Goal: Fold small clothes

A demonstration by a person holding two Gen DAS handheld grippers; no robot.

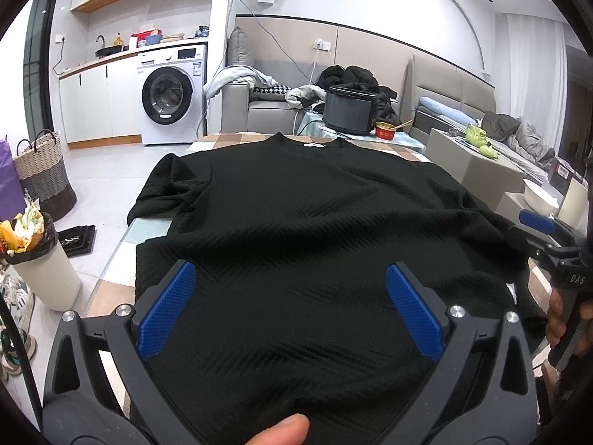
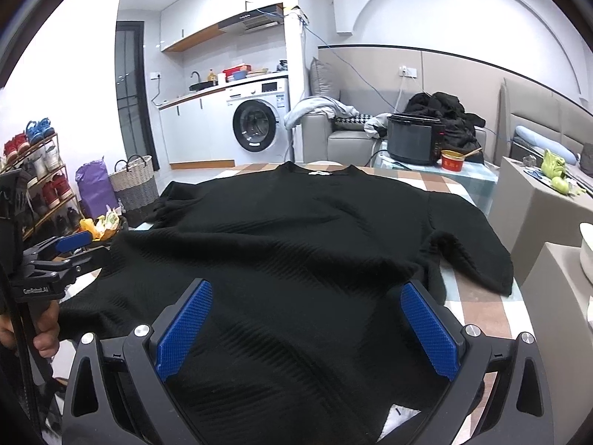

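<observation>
I see a rice cooker [image 1: 348, 113] and red bowl [image 1: 385, 131] beyond the black sweater [image 1: 315, 222] spread on my surface [image 1: 393, 148]. Both grippers, left [image 1: 291, 306] and right [image 2: 305, 324], hover low over its hem, fingers apart

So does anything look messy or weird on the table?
The black sweater isn't lying smooth: it bunches into wrinkles across the middle, and one sleeve is bent and hangs over the edge of the table. Both tools are open above its near edge. Nothing looks spilled or broken.
</observation>
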